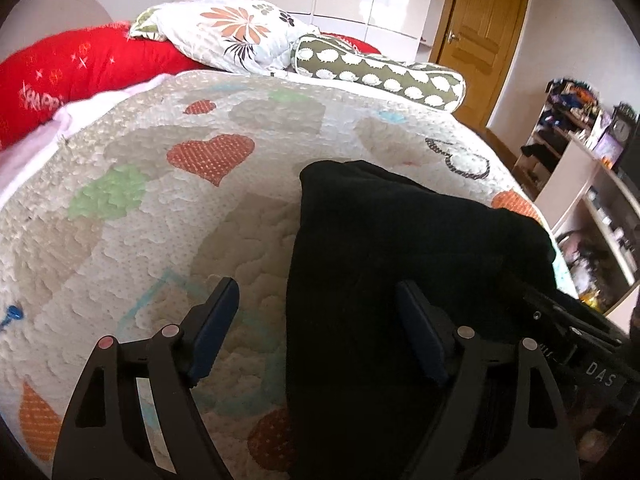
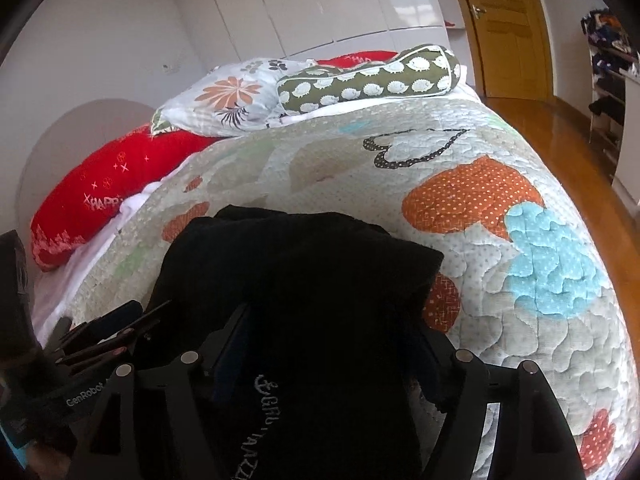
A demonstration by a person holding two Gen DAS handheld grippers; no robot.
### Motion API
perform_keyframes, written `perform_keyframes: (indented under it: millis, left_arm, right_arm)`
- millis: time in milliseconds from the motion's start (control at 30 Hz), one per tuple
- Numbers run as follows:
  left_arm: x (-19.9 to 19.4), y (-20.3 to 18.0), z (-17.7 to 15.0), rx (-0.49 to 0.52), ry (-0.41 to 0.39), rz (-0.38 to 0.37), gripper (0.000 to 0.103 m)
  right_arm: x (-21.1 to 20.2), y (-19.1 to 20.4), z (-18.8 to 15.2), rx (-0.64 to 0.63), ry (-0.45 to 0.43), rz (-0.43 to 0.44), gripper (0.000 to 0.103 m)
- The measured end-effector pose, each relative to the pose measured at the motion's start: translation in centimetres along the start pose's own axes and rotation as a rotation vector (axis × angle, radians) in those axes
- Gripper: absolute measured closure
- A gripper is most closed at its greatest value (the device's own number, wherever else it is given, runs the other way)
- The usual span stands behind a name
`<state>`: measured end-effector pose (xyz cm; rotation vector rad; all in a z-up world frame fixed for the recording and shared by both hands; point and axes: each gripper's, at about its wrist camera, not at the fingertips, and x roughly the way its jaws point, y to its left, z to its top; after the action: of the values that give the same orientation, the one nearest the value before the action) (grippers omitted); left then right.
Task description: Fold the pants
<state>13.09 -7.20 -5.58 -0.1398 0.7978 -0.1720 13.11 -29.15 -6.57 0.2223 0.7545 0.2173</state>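
Pants (image 1: 384, 264), black and bunched into a thick stack, lie on the heart-patterned quilt (image 1: 140, 216) of the bed in the left wrist view, filling the frame from centre toward 5 o'clock; the left hand-held gripper (image 1: 316, 320) stands with its jaws spread wide, the left finger over bare quilt at 7 o'clock and the right finger over the dark cloth, nothing clamped between them; part of the right hand-held gripper (image 1: 576, 332) shows at 4 o'clock beside the fabric; a red pillow (image 1: 80, 68) sits at 10 o'clock, a floral pillow (image 1: 232, 32) at 12 and a green bolster (image 1: 380, 72) at 1; a wooden door (image 1: 480, 20) stands beyond.

Right wrist view: the pants (image 2: 304, 280) drape over the right hand-held gripper (image 2: 324, 344), white lettering showing at 6 o'clock; cloth hides both fingertips, so whether it grips cannot be told; the left hand-held gripper (image 2: 116, 320) appears at 8 o'clock; the quilt (image 2: 520, 240) spreads toward 3 o'clock.
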Motion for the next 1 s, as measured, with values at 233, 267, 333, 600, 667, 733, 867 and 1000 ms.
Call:
perform_keyframes:
  millis: [233,267,333,600,667,733,867,1000]
  left_arm:
    - [0.0,-0.1,-0.2,-0.012,-0.013,-0.014,0.021]
    - [0.0,-0.1,-0.2,-0.009,-0.016,-0.012,0.021]
    - [0.0,0.0,-0.3,-0.013,-0.019,-0.016,0.021]
    - [-0.2,-0.3,-0.6,0.002,-0.038,0.005,0.021]
    - [-0.3,-0.4,-0.6,0.004,-0.042,0.009,0.021]
    - [-0.3,-0.4,-0.7,0.007,-0.044,0.013,0.021]
    - [-0.4,-0.7,-0.7,0.019,-0.051,0.032,0.021]
    - [-0.5,-0.8,-0.8,0.027,-0.058,0.045,0.021]
  right_arm:
    - [0.0,-0.3,-0.1,0.010,-0.002,0.014,0.029]
    - [0.0,-0.3,-0.1,0.008,-0.001,0.013,0.029]
    - [0.0,-0.2,-0.2,0.008,-0.001,0.011,0.028]
    - [0.0,-0.1,-0.4,0.002,-0.003,0.000,0.027]
    - [0.0,0.0,-0.5,0.000,-0.003,-0.004,0.027]
    - [0.0,0.0,-0.5,0.000,-0.004,-0.005,0.027]
    - [0.0,0.1,-0.5,-0.006,-0.003,-0.016,0.026]
    - [0.0,0.1,-0.6,-0.008,-0.002,-0.026,0.024]
